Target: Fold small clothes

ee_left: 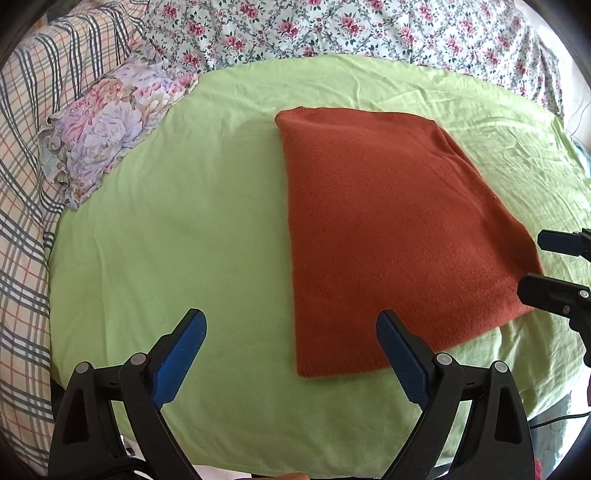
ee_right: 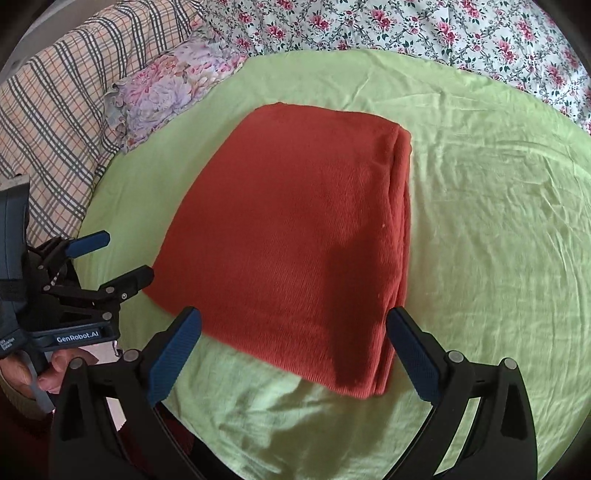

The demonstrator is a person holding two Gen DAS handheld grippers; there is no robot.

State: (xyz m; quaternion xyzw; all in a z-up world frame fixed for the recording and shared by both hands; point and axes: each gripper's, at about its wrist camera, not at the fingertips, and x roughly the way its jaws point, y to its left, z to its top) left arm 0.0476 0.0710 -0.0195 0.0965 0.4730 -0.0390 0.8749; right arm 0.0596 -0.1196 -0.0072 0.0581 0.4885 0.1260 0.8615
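Note:
A rust-red knitted garment (ee_left: 388,229) lies folded into a flat rectangle on the light green sheet (ee_left: 184,221); it also shows in the right wrist view (ee_right: 295,243), with stacked layers along its right edge. My left gripper (ee_left: 290,325) is open and empty, hovering over the sheet at the garment's near left corner. My right gripper (ee_right: 293,321) is open and empty, just above the garment's near edge. Each gripper shows in the other's view: the right one (ee_left: 532,262) at the garment's right corner, the left one (ee_right: 125,254) at its left corner.
A floral pillow (ee_left: 110,122) and a plaid blanket (ee_left: 26,184) lie to the left. A flowered bedspread (ee_left: 369,29) runs along the back. The green sheet's near edge drops off just below the grippers. A hand (ee_right: 55,369) holds the left gripper.

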